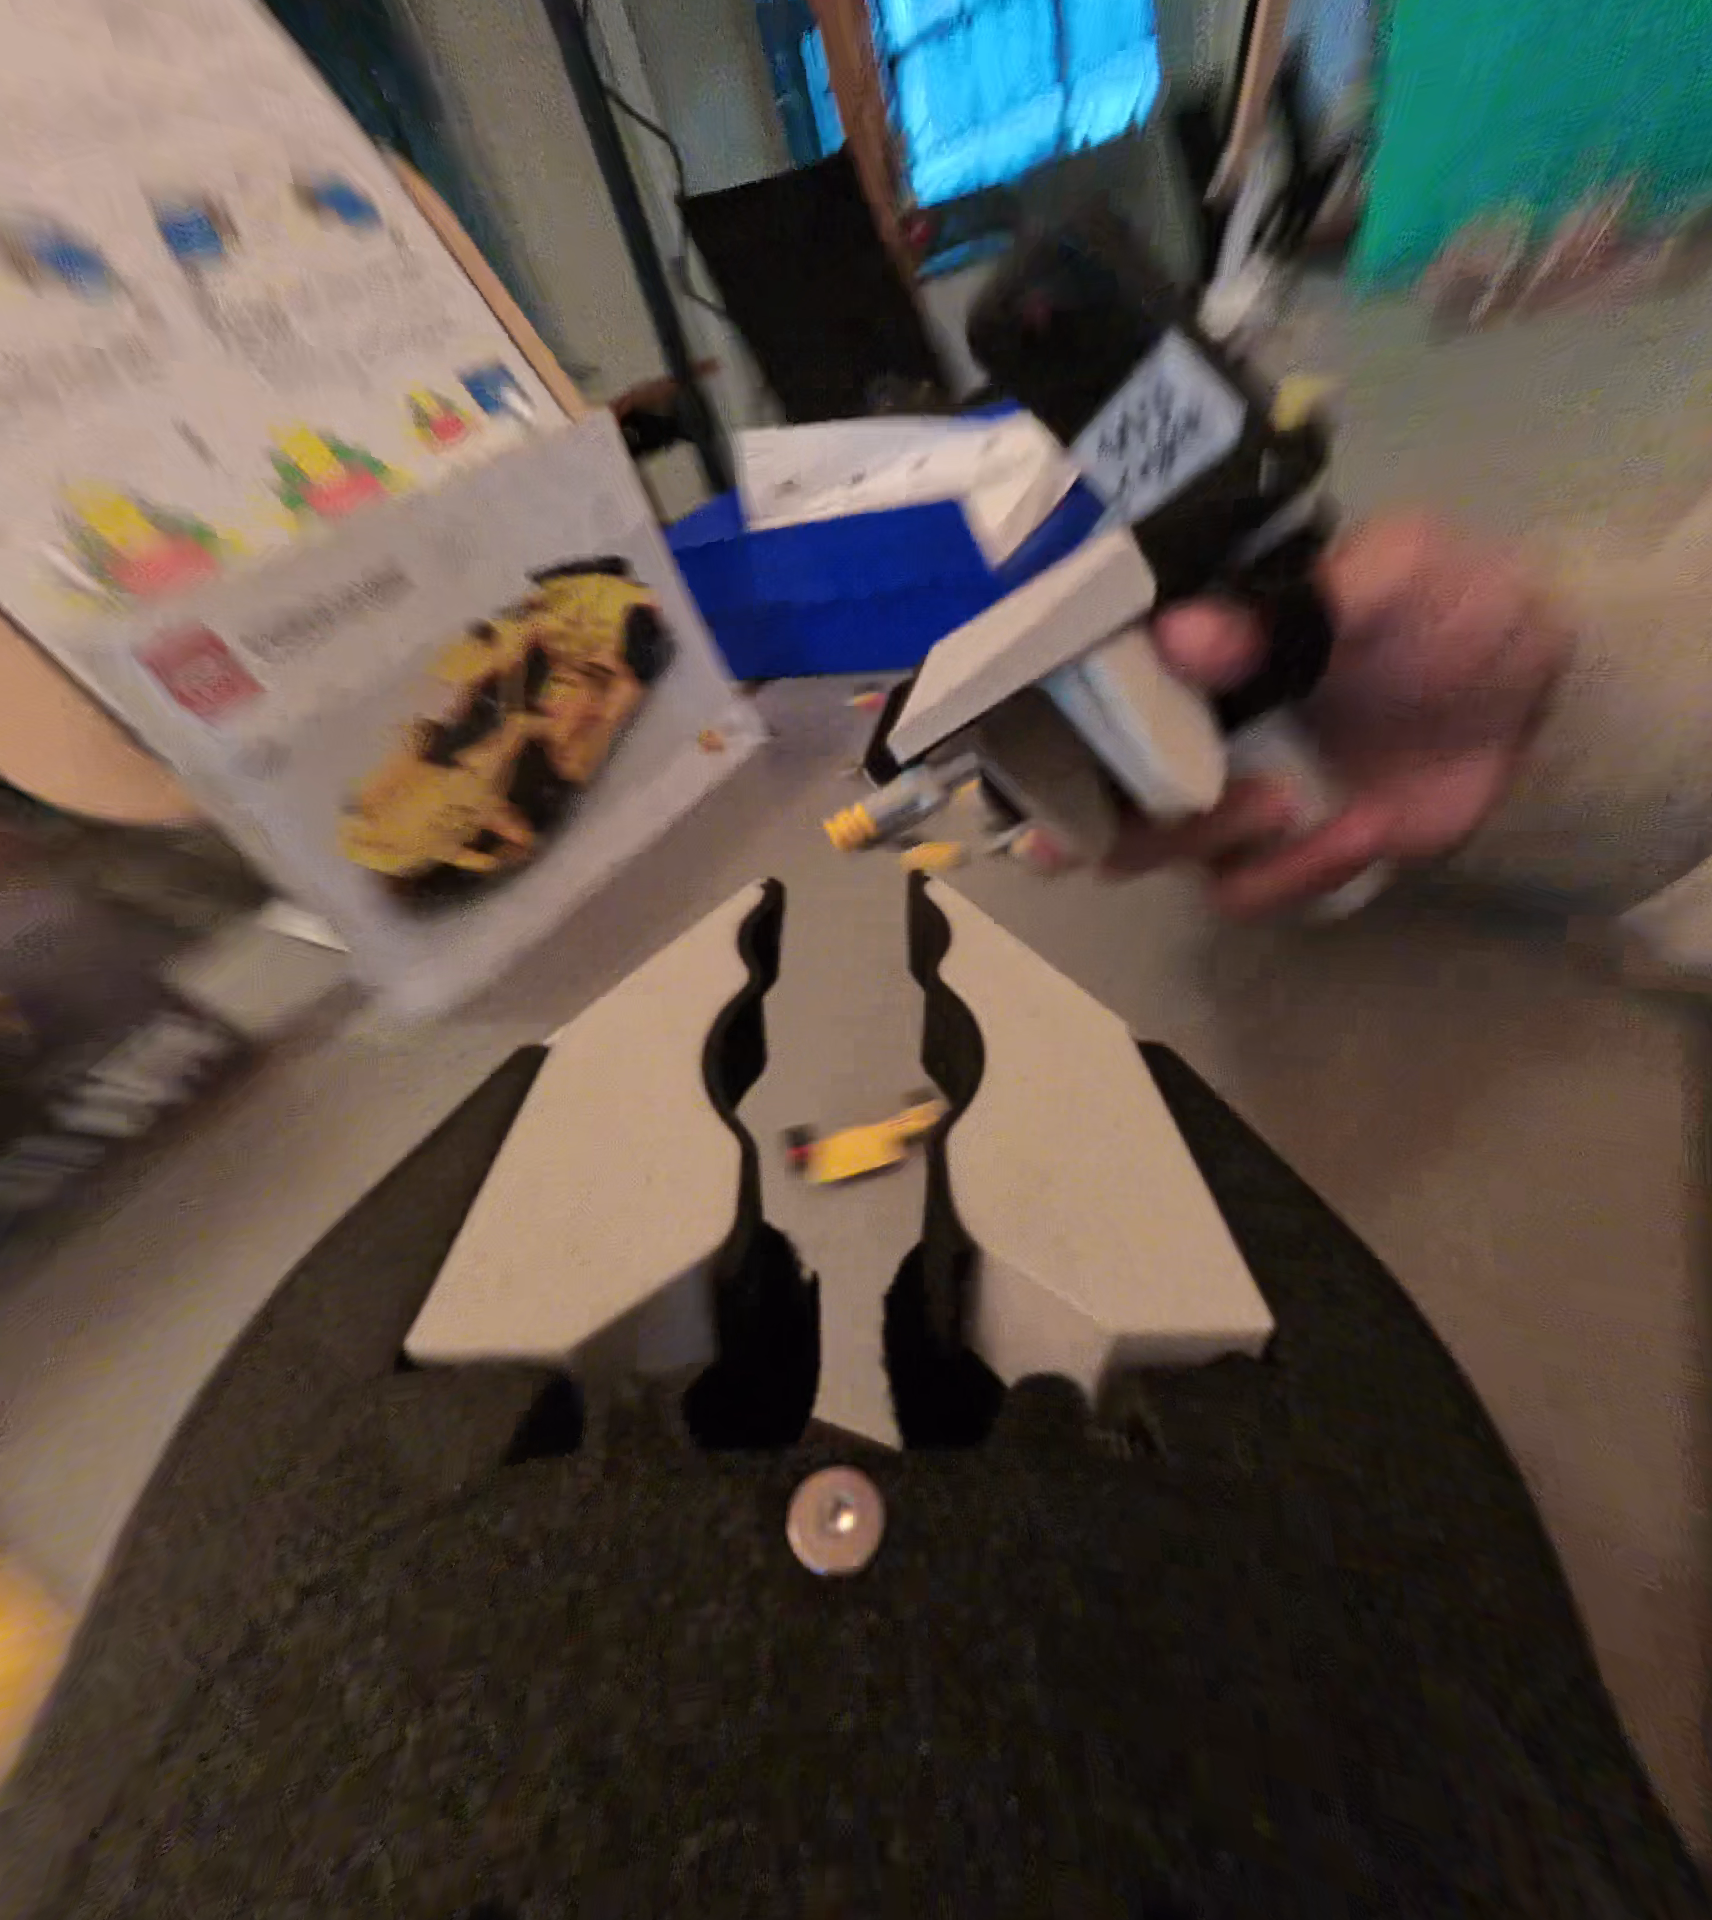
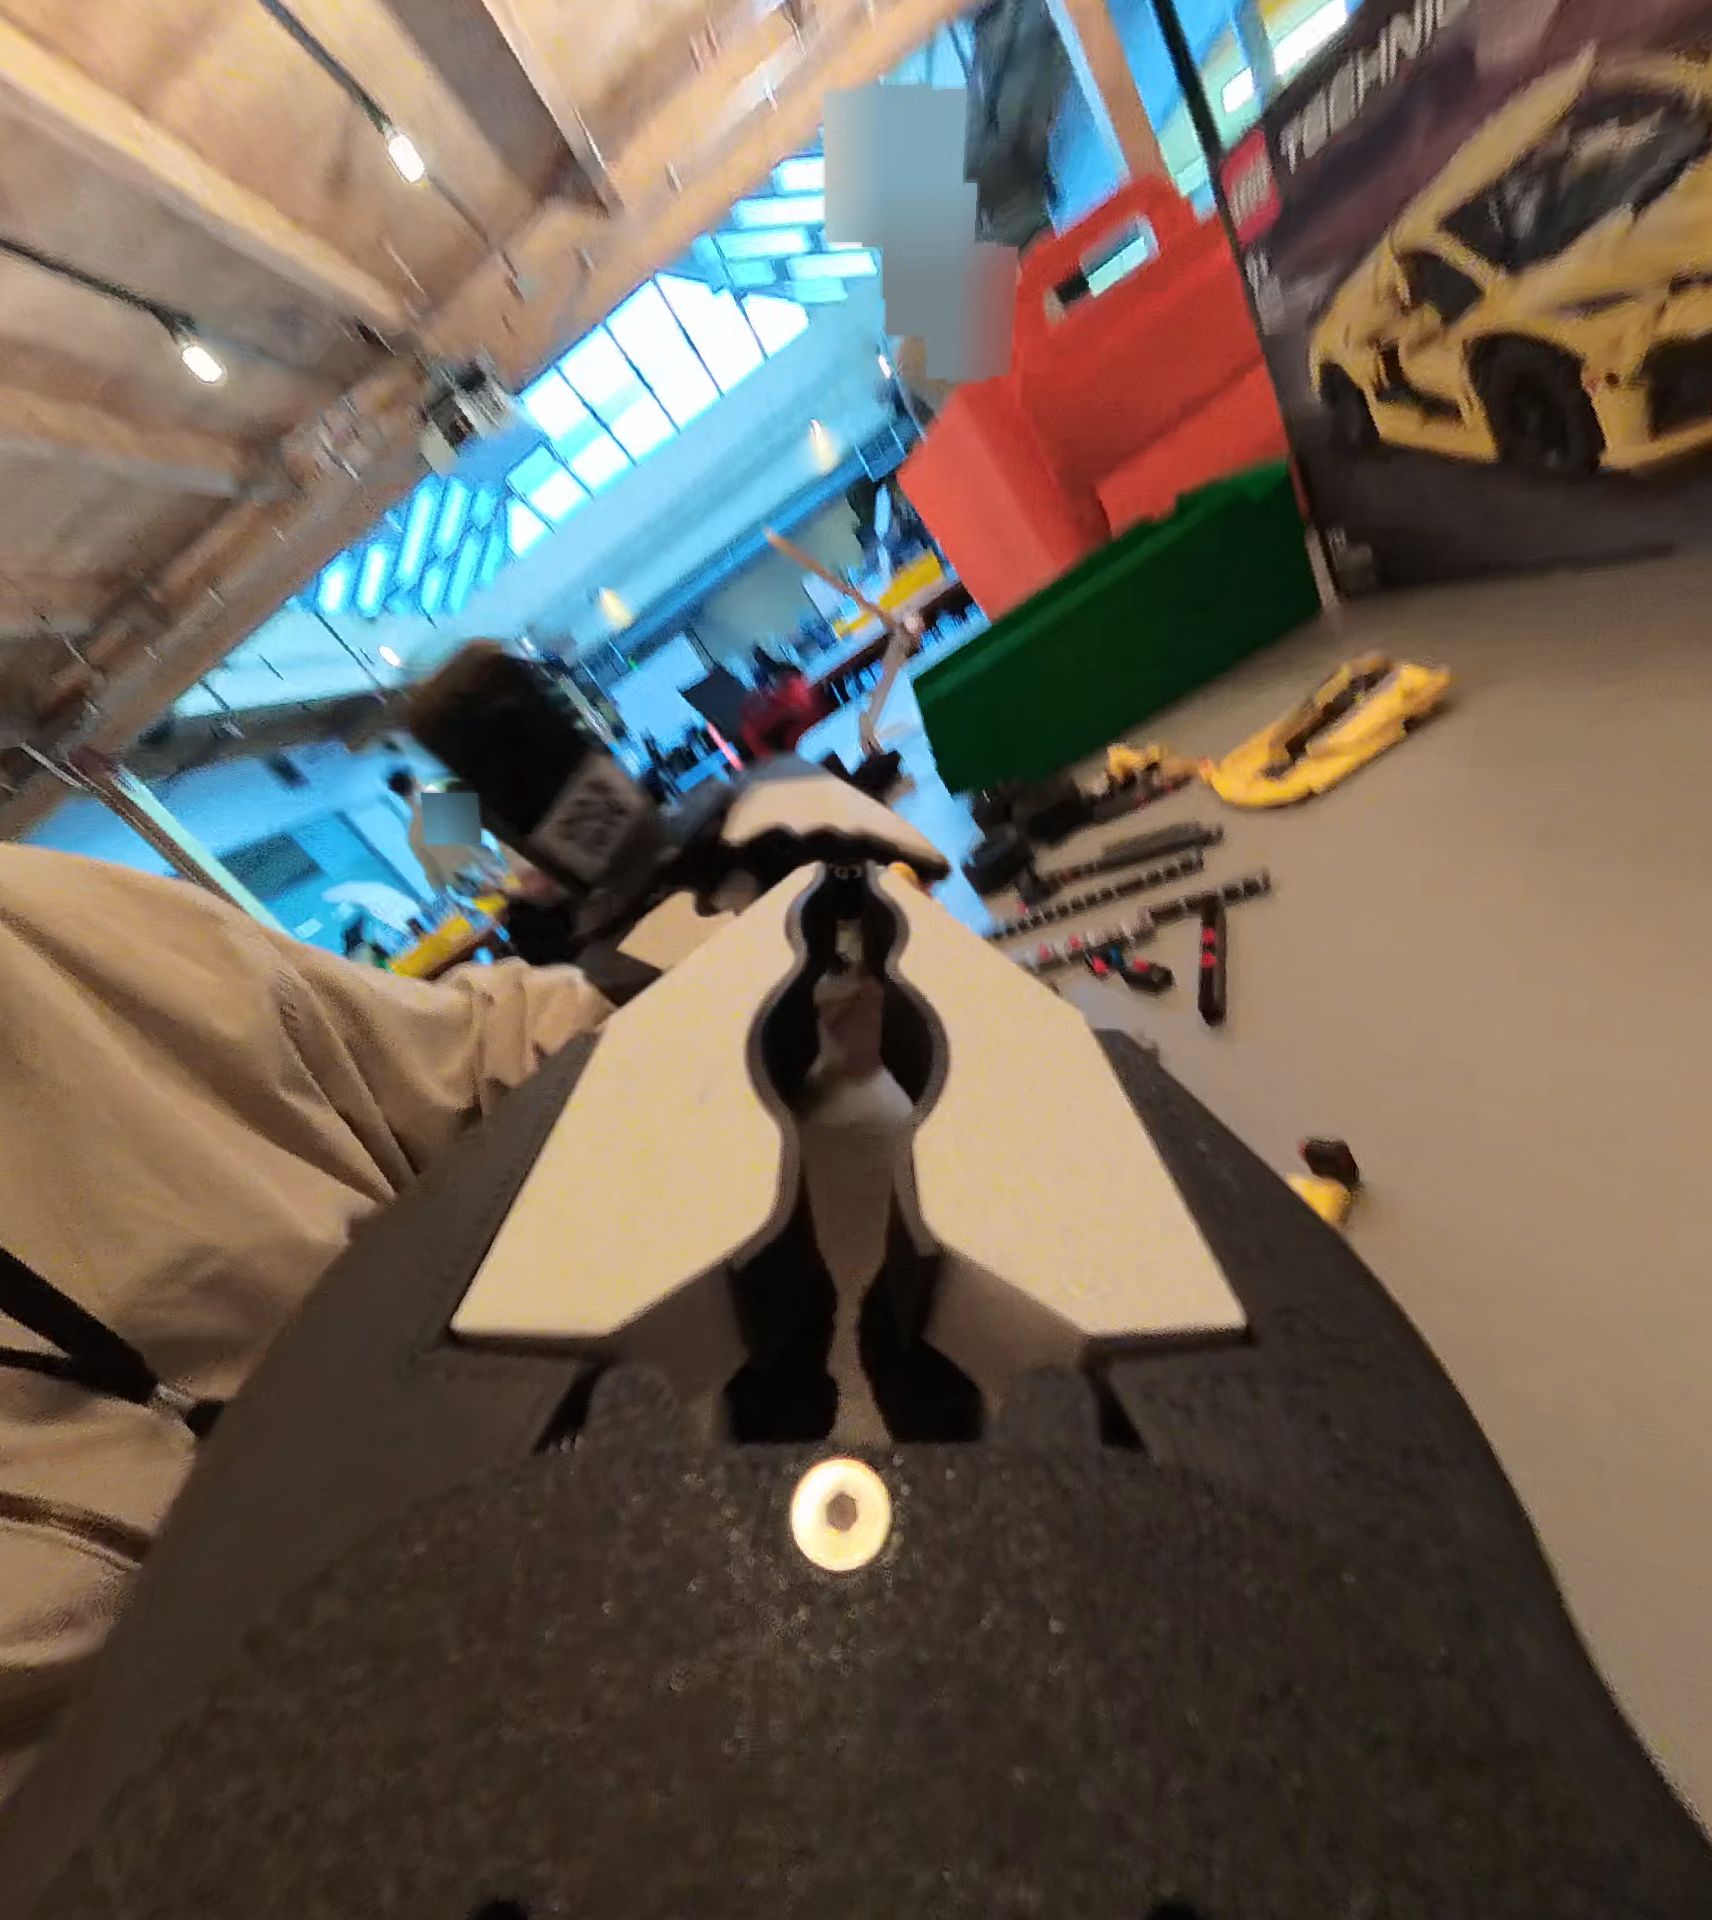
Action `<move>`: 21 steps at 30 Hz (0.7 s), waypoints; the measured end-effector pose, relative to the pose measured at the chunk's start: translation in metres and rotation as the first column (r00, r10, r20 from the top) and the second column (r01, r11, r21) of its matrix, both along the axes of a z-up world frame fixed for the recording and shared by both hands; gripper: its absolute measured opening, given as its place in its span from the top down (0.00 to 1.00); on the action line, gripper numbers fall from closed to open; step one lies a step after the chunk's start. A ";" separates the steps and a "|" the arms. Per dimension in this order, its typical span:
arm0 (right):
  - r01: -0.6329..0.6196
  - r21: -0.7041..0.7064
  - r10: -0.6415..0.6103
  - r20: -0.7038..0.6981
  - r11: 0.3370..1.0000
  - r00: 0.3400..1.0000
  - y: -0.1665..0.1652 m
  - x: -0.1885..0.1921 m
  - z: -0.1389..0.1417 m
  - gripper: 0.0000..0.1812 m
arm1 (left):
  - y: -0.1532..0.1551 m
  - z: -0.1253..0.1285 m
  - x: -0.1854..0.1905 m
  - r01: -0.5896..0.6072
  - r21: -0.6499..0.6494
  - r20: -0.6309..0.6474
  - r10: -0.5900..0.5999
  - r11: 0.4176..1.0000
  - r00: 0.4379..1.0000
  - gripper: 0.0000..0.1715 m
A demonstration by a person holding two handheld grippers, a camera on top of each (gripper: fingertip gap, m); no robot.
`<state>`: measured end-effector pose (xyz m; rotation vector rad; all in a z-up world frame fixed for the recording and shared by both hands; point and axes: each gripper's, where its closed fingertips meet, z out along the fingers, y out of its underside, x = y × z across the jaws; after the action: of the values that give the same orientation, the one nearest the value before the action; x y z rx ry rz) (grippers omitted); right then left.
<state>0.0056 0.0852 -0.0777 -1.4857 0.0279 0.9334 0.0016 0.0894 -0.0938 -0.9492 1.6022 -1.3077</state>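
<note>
My left gripper (image 1: 844, 894) is open above the grey table (image 1: 1299, 1143). A small yellow brick piece (image 1: 867, 1143) shows in the gap between its fingers, close to the right finger; blur hides whether they touch. My right gripper (image 2: 844, 881) is nearly shut on a small piece at its tips. In the left wrist view the right gripper (image 1: 945, 769), held by a hand (image 1: 1403, 748), grips a grey piece with a yellow spring (image 1: 883, 816). The left gripper (image 2: 821, 816) shows just beyond the right one's tips.
An instruction booklet with a yellow car picture (image 1: 478, 727) leans at the left, with a blue tray (image 1: 831, 592) behind. A green box (image 2: 1112, 644), a red box (image 2: 1091, 416), a large car box (image 2: 1558, 291), yellow body parts (image 2: 1330, 727) and rows of black beams (image 2: 1132, 894) sit on the table. The tips of both grippers are at nearly the same place.
</note>
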 end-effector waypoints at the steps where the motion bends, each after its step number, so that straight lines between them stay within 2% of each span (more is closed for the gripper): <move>1: -0.006 0.037 0.007 -0.031 0.999 1.000 -0.002 0.000 0.007 0.98 | -0.006 0.008 -0.002 0.082 -0.216 -0.030 -0.091 0.973 0.995 0.83; 2: -0.014 0.060 0.017 -0.050 0.998 0.999 -0.003 -0.002 0.012 0.98 | -0.010 0.017 -0.005 0.152 -0.400 -0.025 -0.177 0.904 0.984 0.83; 4: -0.033 0.078 0.038 -0.069 0.996 0.997 -0.001 -0.007 0.016 0.98 | -0.009 0.031 -0.007 0.234 -0.627 0.025 -0.282 0.743 0.959 0.84; 5: -0.049 0.094 0.057 -0.086 0.994 0.995 -0.001 -0.010 0.019 0.98 | -0.008 0.033 -0.007 0.254 -0.681 0.040 -0.312 0.686 0.949 0.84; 7: -0.069 0.096 0.079 -0.108 0.993 0.991 0.001 -0.014 0.020 0.98 | -0.011 0.033 -0.009 0.294 -0.721 0.056 -0.370 0.627 0.928 0.86; 9: -0.101 0.091 0.111 -0.118 0.991 0.987 0.003 -0.020 0.019 0.98 | -0.014 0.034 -0.011 0.314 -0.742 0.069 -0.399 0.592 0.915 0.87; 13: -0.118 0.106 0.134 -0.158 0.987 0.978 0.004 -0.023 0.022 0.98 | -0.012 0.034 -0.011 0.314 -0.733 0.072 -0.391 0.603 0.918 0.91; 21: -0.123 0.121 0.149 -0.232 0.985 0.961 0.005 -0.021 0.027 0.98 | -0.013 0.038 -0.016 0.352 -0.776 0.111 -0.437 0.523 0.893 0.96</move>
<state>-0.0159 0.0898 -0.0508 -1.2823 0.0526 1.2053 -0.0141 0.0762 -0.0563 -1.1923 1.3293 -2.4558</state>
